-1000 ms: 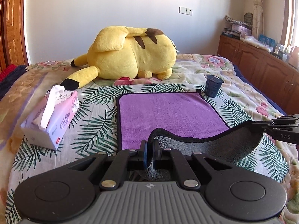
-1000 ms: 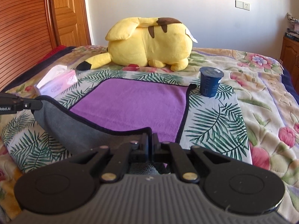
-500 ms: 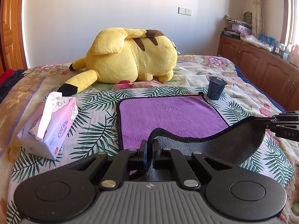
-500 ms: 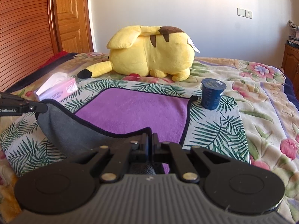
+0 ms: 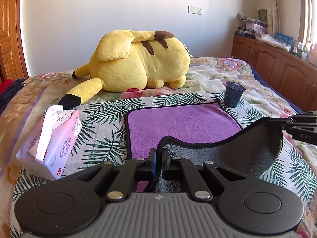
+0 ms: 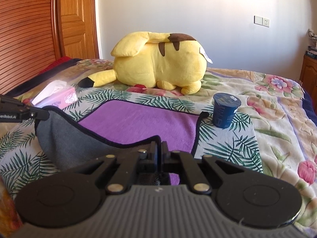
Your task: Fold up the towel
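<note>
A purple towel [image 5: 178, 123] with a grey underside and dark trim lies on the bed; it also shows in the right wrist view [image 6: 138, 123]. My left gripper [image 5: 158, 154] is shut on its near left corner. My right gripper [image 6: 158, 148] is shut on its near right corner. Both near corners are lifted, so the near edge hangs between them with the grey underside [image 5: 237, 150] facing me. The right gripper [image 5: 289, 123] shows at the right of the left wrist view, the left gripper [image 6: 41, 114] at the left of the right wrist view.
A dark blue cup [image 5: 233, 97] stands at the towel's far right corner. A pink tissue box [image 5: 53, 138] lies left of the towel. A large yellow plush toy [image 5: 138, 63] lies beyond it. Wooden cabinets [image 5: 277, 67] stand along the right; a wooden door [image 6: 75, 19] is at the left.
Both grippers have risen and moved forward with the towel corners. The lifted near edge has come further over the purple face.
</note>
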Demonstrator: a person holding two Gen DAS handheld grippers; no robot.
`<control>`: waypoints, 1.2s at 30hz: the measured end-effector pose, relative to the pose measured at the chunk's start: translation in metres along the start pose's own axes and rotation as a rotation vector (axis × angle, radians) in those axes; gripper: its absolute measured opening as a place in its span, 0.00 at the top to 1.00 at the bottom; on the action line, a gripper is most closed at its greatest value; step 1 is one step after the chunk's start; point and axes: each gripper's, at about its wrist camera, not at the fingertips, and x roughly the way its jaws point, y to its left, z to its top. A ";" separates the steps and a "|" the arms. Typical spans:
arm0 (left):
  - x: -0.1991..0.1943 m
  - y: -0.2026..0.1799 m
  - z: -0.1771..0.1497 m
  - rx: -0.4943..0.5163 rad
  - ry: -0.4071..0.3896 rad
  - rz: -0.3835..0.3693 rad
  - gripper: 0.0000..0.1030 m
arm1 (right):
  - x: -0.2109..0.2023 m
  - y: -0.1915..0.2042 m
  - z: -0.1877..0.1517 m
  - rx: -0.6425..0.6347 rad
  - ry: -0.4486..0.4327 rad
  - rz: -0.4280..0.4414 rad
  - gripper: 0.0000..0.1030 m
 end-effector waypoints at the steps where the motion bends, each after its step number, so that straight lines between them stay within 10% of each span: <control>1: 0.002 0.000 0.001 0.003 0.001 0.001 1.00 | 0.001 -0.001 0.001 -0.001 -0.002 -0.001 0.97; 36: 0.042 0.009 0.054 0.067 -0.048 0.065 1.00 | 0.030 -0.013 0.046 -0.072 -0.076 -0.030 0.97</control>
